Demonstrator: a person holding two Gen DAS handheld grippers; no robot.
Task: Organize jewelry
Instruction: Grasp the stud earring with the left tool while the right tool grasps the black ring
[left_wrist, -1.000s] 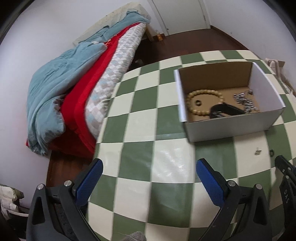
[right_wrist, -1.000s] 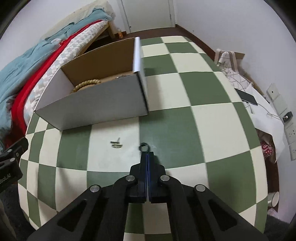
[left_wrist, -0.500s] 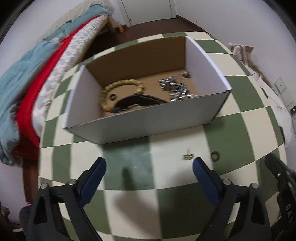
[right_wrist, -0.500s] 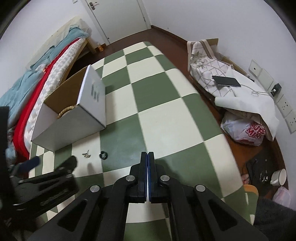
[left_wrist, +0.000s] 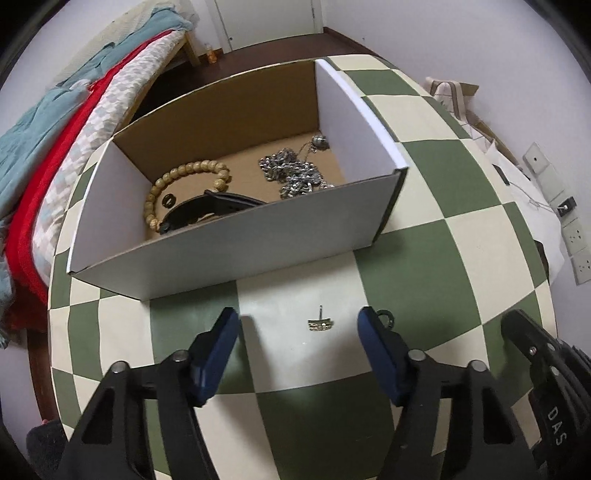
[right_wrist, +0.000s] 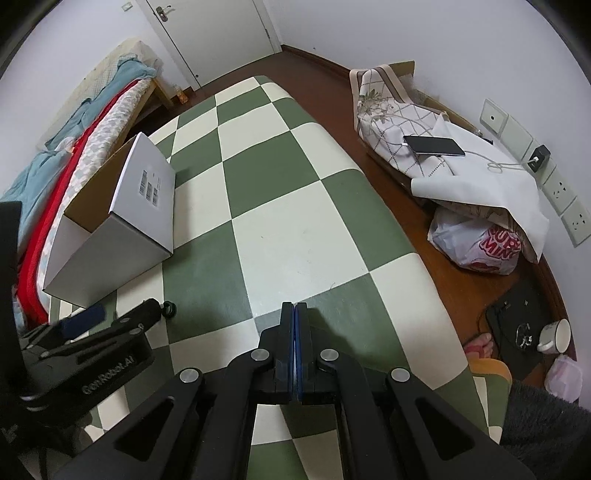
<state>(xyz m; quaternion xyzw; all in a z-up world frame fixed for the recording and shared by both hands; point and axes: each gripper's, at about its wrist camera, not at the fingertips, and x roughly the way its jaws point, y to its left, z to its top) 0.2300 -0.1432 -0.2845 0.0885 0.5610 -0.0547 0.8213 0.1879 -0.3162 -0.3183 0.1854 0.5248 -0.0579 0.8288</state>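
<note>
A small gold earring stud lies on the checkered table between the fingers of my open left gripper. A small dark ring lies just past the right fingertip; it also shows in the right wrist view. Behind them stands an open white cardboard box that holds a wooden bead bracelet, a black band and a silver chain. My right gripper is shut and empty, to the right of the left gripper and away from the box.
The green-and-cream checkered table ends close on the right. A bed with red and blue blankets is at the left. Bags, a phone and a cup lie by the right wall.
My left gripper has swung right and come in low over the earring, which now lies between its fingers. My right gripper has let go of the ring, drawn back and turned right.
</note>
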